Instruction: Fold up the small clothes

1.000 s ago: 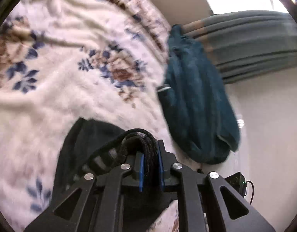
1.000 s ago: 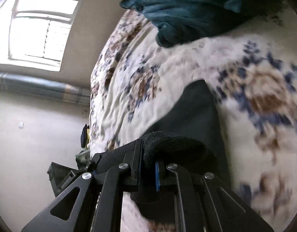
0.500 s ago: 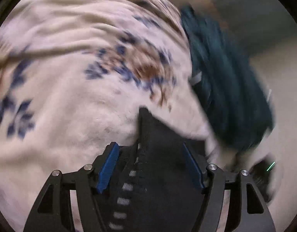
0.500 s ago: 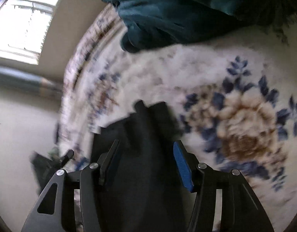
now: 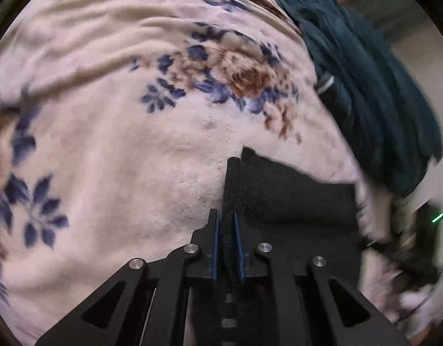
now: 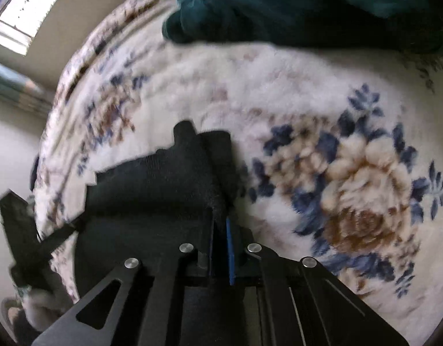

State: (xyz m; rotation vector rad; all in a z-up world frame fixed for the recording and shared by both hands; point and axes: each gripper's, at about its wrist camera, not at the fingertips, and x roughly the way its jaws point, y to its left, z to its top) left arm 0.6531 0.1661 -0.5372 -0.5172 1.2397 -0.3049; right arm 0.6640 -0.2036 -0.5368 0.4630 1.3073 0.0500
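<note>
A small black knit garment lies on a cream floral blanket. My left gripper is shut on the garment's left edge, with black fabric pinched between the blue pads. In the right wrist view the same black garment lies flat, and my right gripper is shut on its right edge. Both grippers are low over the blanket.
A dark teal garment is heaped at the blanket's far side; it also shows at the top of the right wrist view. A black device with a green light sits beyond the bed edge. A bright window is at the upper left.
One second ago both grippers were shut on bunched black fabric. Half a second ago both were open over the garment. Now both have closed on its edges, and it lies flatter.
</note>
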